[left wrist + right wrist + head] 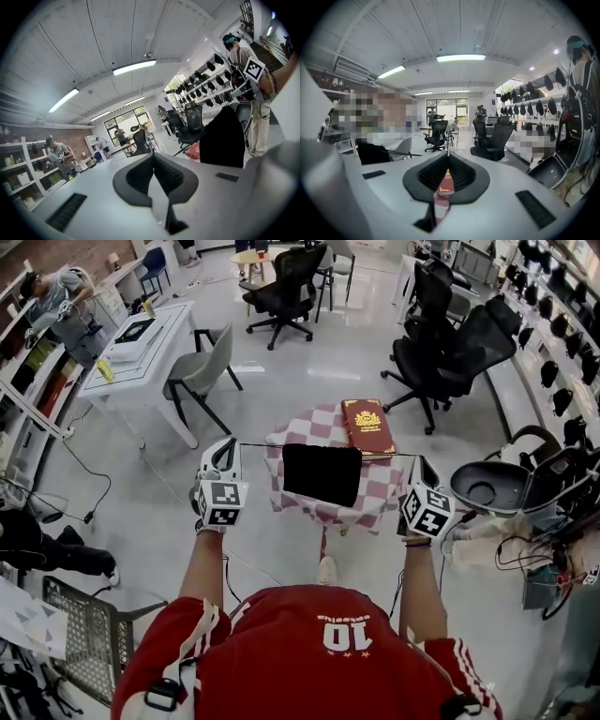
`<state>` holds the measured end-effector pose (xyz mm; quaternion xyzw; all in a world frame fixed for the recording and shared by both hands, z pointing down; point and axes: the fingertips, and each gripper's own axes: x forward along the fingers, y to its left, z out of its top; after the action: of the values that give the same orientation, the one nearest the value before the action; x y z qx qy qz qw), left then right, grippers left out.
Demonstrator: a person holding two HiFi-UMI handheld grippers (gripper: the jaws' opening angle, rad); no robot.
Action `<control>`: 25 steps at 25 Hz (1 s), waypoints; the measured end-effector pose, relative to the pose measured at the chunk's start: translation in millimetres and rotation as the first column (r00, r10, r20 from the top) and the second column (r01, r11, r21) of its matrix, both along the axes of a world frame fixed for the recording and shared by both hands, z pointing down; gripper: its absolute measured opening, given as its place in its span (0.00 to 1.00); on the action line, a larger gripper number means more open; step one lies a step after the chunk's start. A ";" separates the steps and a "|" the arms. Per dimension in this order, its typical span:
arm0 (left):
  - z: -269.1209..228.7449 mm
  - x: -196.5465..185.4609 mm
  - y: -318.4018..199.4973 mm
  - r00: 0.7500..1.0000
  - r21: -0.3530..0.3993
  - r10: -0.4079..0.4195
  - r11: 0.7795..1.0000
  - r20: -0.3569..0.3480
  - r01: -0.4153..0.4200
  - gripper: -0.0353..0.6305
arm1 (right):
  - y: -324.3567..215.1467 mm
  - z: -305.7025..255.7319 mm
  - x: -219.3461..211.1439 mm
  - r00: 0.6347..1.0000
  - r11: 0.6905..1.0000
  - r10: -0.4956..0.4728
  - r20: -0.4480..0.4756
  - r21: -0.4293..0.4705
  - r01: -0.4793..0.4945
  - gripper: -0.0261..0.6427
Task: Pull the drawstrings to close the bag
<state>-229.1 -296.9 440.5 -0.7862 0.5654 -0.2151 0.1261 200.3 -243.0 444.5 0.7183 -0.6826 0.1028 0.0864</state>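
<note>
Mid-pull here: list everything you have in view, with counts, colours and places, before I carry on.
bag: one, black, front middle of the small table
drawstrings: two, thin and dark, stretched taut from the bag's top out to each gripper
book: one, red with a gold emblem, far right corner of the table, behind the bag
small table: one, red-and-white checked cloth, straight ahead
office chairs: several, black, on the floor beyond the table
grey chair: one, beside the white desk
white desk: one, far left
left gripper: white, jaws shut on a drawstring, left of the bag
right gripper: white, jaws shut on a drawstring, right of the bag
</note>
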 end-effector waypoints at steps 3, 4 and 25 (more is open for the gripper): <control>-6.3 -8.2 1.4 0.999 -0.001 -0.008 1.000 -0.035 0.008 0.07 | 1.3 -3.9 0.8 1.000 1.000 0.007 0.012 0.007 -0.007 0.08; -8.7 -10.4 1.6 0.999 -0.002 -0.012 1.000 -0.048 0.012 0.07 | 1.6 -4.7 1.6 1.000 1.000 0.010 0.018 0.010 -0.010 0.07; -31.5 -20.7 -3.6 0.991 0.008 -0.036 0.999 -0.132 0.038 0.07 | 17.4 -16.3 42.4 0.993 0.993 0.102 0.065 0.046 -0.105 0.06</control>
<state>-249.8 -300.5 408.9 -0.7874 0.5882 -0.1619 0.0886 242.7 -225.6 428.2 0.7511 -0.6492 0.1126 0.0416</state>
